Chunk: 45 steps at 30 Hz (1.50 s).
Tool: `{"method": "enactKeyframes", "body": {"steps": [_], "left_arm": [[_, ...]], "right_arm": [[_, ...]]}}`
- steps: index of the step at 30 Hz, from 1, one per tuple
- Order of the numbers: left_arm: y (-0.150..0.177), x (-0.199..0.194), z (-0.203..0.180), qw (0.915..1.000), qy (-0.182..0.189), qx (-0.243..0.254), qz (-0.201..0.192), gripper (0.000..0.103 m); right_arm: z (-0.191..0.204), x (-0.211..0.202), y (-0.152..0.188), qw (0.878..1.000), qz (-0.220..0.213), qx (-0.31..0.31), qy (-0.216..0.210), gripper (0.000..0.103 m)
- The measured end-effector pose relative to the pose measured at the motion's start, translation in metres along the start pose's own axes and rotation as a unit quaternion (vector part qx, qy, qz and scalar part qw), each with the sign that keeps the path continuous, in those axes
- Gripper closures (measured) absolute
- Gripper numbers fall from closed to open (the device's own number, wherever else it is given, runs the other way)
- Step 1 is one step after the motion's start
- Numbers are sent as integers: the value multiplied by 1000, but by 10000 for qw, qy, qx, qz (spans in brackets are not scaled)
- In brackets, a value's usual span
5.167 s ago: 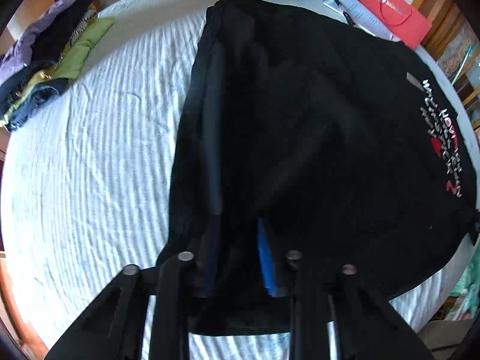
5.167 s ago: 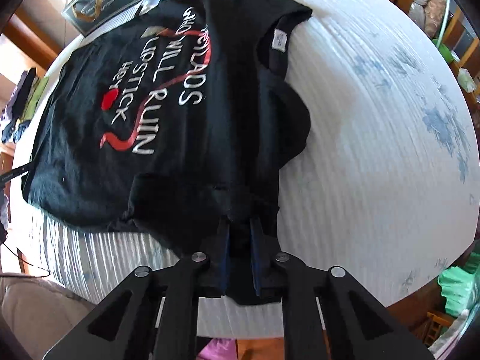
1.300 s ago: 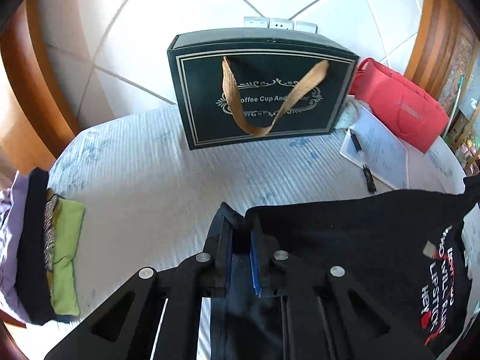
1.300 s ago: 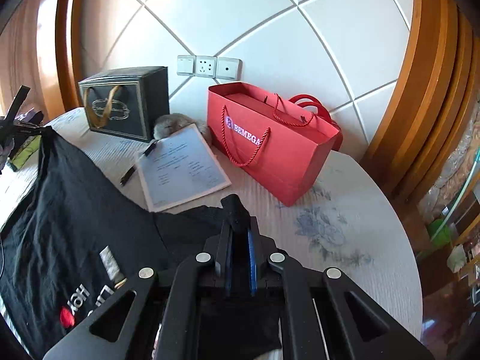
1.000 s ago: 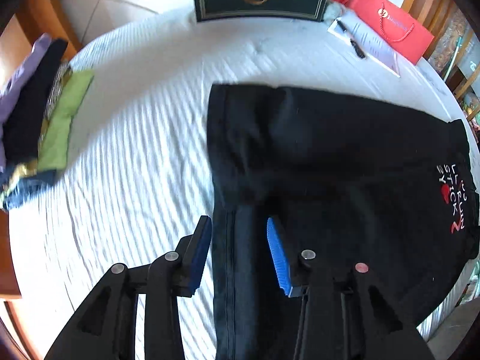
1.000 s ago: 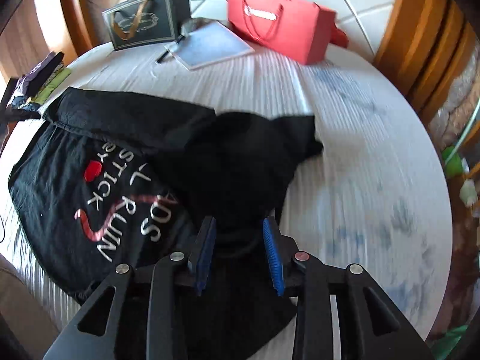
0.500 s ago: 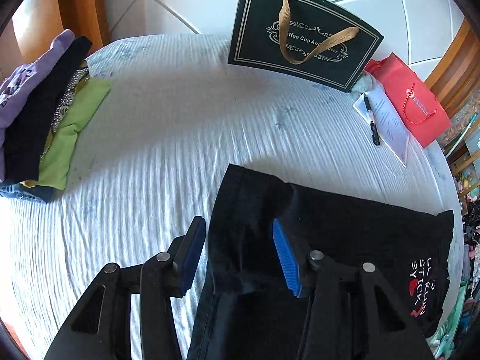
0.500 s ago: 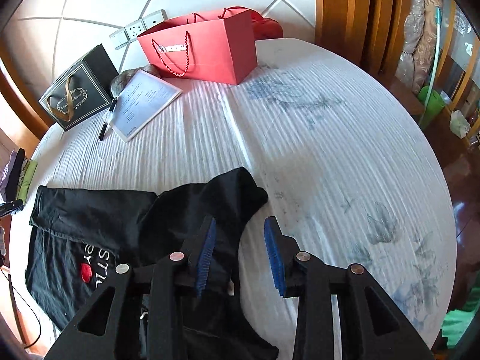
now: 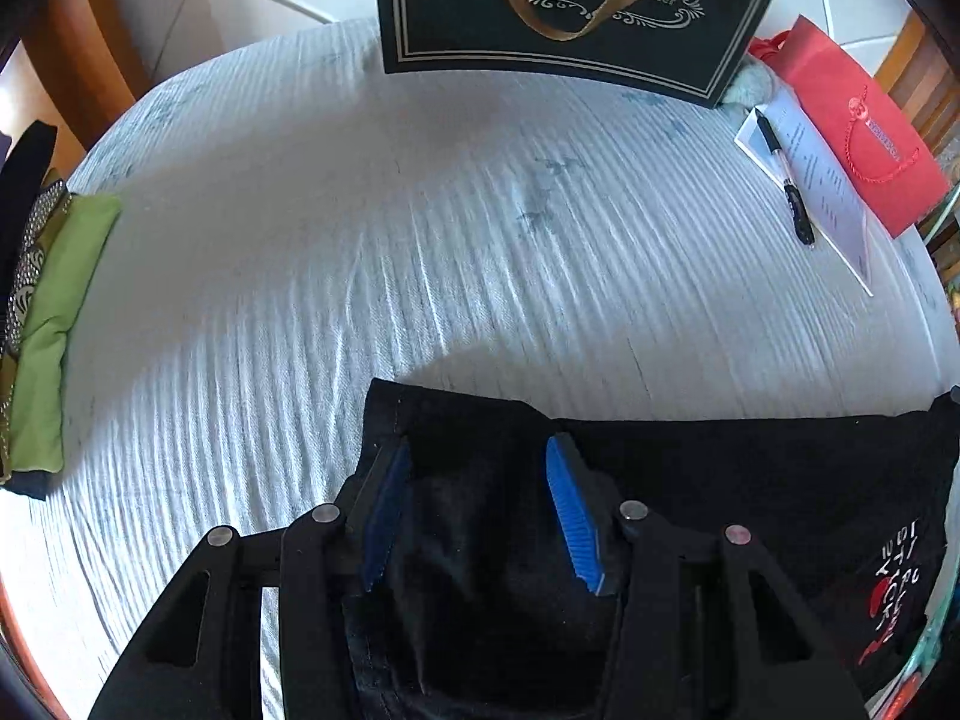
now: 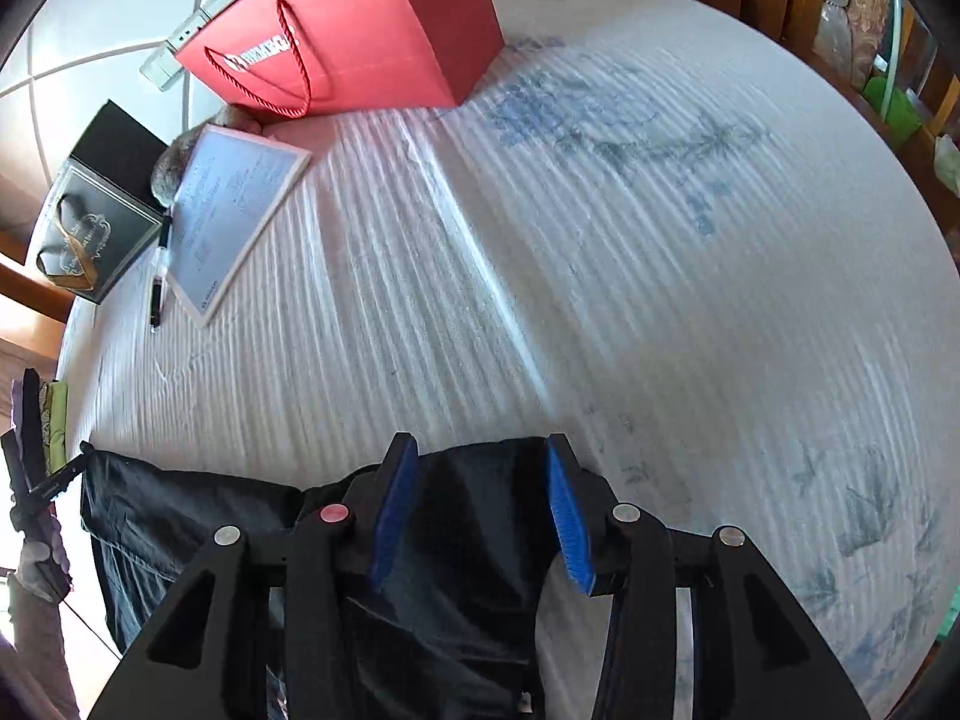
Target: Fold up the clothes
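Grippers: our left gripper [image 9: 477, 483] and right gripper [image 10: 480, 480] hang spread, gripping nothing.
Shirt: the black T-shirt [image 9: 750, 474] looks limp, light; we'd pinch near corners.

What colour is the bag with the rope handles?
Red, with white lettering. The bag shows best in the right wrist view.

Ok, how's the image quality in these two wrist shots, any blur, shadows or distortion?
Left wrist view: strong fisheye bending of the bed, a soft shadow just beyond the black shirt, whose folds are lost in darkness; the pen is fairly sharp. Right wrist view: same bending, the red bag slightly blurred, a bright overexposed patch at lower left.
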State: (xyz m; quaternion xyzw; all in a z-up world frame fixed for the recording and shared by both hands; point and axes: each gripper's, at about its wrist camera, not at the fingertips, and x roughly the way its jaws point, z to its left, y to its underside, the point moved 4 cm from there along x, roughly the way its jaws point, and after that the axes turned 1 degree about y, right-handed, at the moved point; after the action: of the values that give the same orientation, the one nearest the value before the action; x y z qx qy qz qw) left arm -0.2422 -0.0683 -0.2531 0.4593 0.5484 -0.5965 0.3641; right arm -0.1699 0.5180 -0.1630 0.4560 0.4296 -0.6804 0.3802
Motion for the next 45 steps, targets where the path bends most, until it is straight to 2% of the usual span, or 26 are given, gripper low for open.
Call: {"method": "enactKeyframes", "body": {"steps": [1, 2, 3, 5, 7, 8, 10, 11, 12, 14, 16, 17, 18, 22, 29, 30, 31, 32, 33, 35, 36, 39, 42, 45], "left_arm": [[0, -1, -2, 9999, -123, 57, -30, 90], [1, -3, -3, 9996, -245, 114, -59, 102], [1, -6, -4, 9992, -358, 141, -144, 100], [-2, -24, -1, 9969, -561, 80, -551, 100], [-7, -41, 9, 9888, -1054, -54, -1053, 101], [-11, -46, 17, 9857, -1191, -198, -1175, 101], [-18, -41, 32, 9898, -828, -622, -980, 100], [-19, -37, 37, 9909, -689, -798, -841, 100], [-20, -34, 40, 9917, -535, -923, -722, 100], [-13, -34, 38, 9938, -228, -890, -630, 92], [-4, -37, 34, 9951, 13, -798, -580, 67], [2, -39, 33, 9958, 25, -711, -577, 64], [7, -40, 33, 9964, 16, -627, -573, 63], [26, -38, 34, 9979, 54, -398, -518, 61], [50, -14, 25, 9992, 18, -325, -216, 61], [53, -9, 22, 9995, -82, -245, -164, 61], [55, -6, 18, 9995, -257, -111, -175, 60], [55, -7, 14, 9989, -380, 2, -278, 60], [56, -8, 13, 9987, -424, 28, -266, 60], [59, -17, 12, 9991, -362, -23, -218, 60], [62, -23, 11, 9992, -311, -20, -234, 60], [89, -56, 7, 9989, -26, 92, -463, 57], [128, -85, 11, 9985, 142, 77, -522, 40], [173, -104, 19, 9991, 130, -7, -416, 36]], "right_arm": [[3, 5, 2, 9996, 57, -157, 216, 84], [7, 9, 4, 9985, 113, -314, 432, 98], [10, 7, 5, 9970, 9, -469, 621, 99], [20, -18, 4, 9903, -718, -768, 910, 99], [22, -48, 1, 9784, -1506, -845, 1137, 99], [20, -59, -1, 9729, -1806, -828, 1183, 99], [12, -58, -8, 9717, -1910, -750, 1171, 94], [6, -45, -12, 9755, -1635, -660, 1313, 89], [0, -34, -14, 9786, -1369, -547, 1434, 79], [-14, -24, -14, 9843, -1149, -162, 1329, 75], [-25, -33, -8, 9865, -1282, 278, 977, 70], [-28, -40, -3, 9874, -1314, 415, 779, 66], [-31, -46, 2, 9882, -1319, 507, 583, 60], [-22, -52, 37, 9949, -970, 188, 201, 59], [-3, -23, 94, 9998, -118, -94, 138, 59], [0, -17, 100, 9996, 16, -189, 188, 71], [3, -12, 106, 9986, 125, -349, 379, 99], [5, -8, 111, 9947, 196, -616, 800, 103], [6, -5, 115, 9907, 215, -799, 1084, 101], [1, -12, 115, 9928, 45, -655, 1001, 100], [-2, -18, 116, 9943, -80, -567, 901, 94], [-4, -45, 129, 9944, -520, -666, 636, 65], [-14, -61, 155, 9942, -693, -730, 372, 63], [-28, -66, 184, 9956, -675, -643, 118, 63]]}}
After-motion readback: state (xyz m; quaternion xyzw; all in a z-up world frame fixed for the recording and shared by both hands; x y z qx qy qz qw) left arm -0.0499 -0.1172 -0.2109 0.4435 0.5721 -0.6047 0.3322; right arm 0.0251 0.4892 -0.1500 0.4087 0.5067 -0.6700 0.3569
